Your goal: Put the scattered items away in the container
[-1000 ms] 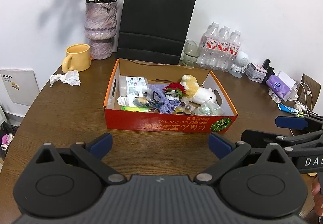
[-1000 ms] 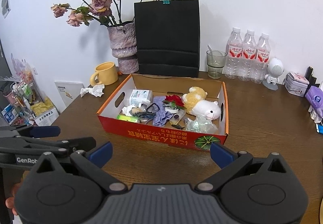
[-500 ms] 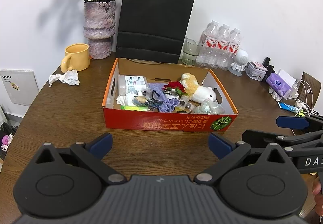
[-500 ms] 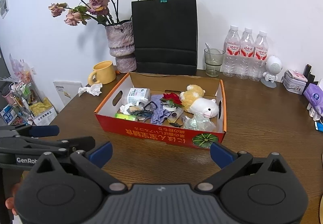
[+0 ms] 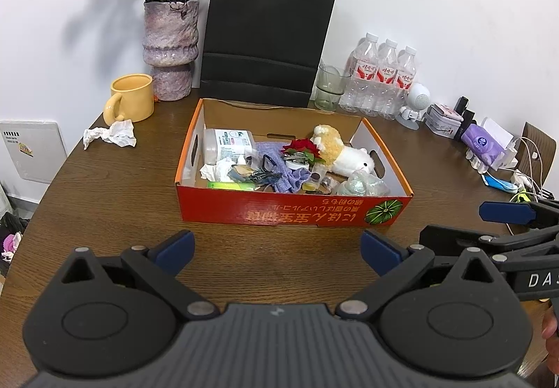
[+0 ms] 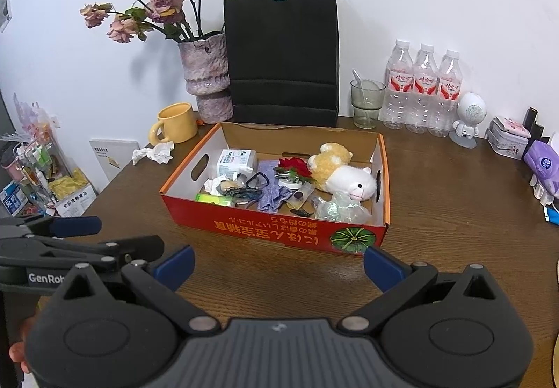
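Note:
An orange cardboard box (image 5: pixel 272 213) (image 6: pixel 265 230) stands mid-table. In it lie a white plush sheep (image 5: pixel 349 157) (image 6: pixel 349 180), a red flower (image 5: pixel 300 147), a purple cloth (image 5: pixel 290 174), a white packet (image 5: pixel 227 143), crumpled tissue and other small items. A crumpled tissue (image 5: pixel 111 133) (image 6: pixel 153 153) lies on the table left of the box. My left gripper (image 5: pixel 276 248) is open and empty, in front of the box. My right gripper (image 6: pixel 277 260) is open and empty, also in front of the box; each shows at the edge of the other's view.
Behind the box stand a yellow mug (image 5: pixel 131 103), a vase of dried roses (image 5: pixel 171 49), a black paper bag (image 5: pixel 265 38), a glass (image 5: pixel 330 91) and three water bottles (image 5: pixel 384 77). A small robot figure (image 5: pixel 415 103), tins, tissue packs and cables sit at the right.
Both grippers have drawn back slightly from the box, which now looks a little smaller. Nothing was grasped or released.

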A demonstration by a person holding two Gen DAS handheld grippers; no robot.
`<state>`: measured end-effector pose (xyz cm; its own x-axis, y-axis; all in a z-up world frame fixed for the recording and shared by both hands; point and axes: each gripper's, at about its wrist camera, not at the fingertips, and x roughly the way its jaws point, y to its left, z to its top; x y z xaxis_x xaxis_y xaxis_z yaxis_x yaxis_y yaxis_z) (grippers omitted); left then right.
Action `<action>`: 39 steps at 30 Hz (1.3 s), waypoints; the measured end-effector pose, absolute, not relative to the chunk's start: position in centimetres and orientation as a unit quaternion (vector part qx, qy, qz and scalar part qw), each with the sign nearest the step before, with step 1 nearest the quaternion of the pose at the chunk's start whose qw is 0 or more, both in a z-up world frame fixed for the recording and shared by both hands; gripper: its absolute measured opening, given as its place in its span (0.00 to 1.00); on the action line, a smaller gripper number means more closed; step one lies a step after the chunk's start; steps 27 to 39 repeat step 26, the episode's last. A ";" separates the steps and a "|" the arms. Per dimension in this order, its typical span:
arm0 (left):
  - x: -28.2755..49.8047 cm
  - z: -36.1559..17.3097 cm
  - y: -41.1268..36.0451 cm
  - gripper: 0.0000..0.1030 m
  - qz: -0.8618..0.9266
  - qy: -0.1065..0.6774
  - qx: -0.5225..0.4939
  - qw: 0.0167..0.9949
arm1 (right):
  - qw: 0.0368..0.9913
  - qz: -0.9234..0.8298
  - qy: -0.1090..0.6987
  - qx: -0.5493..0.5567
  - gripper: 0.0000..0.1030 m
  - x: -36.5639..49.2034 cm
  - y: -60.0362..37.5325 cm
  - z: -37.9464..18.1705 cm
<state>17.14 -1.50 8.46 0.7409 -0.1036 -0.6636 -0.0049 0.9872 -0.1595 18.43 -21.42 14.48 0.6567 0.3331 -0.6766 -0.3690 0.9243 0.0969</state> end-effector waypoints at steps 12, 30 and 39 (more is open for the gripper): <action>17.6 8.2 -1.5 1.00 -0.024 0.361 -0.073 0.929 | 0.909 0.191 0.370 -0.023 1.00 18.6 -21.5 14.2; 17.4 8.3 -1.7 1.00 -0.020 0.347 -0.064 0.936 | 0.908 0.191 0.373 -0.025 1.00 18.7 -21.3 13.8; 17.4 8.3 -1.7 1.00 -0.020 0.347 -0.064 0.936 | 0.908 0.191 0.373 -0.025 1.00 18.7 -21.3 13.8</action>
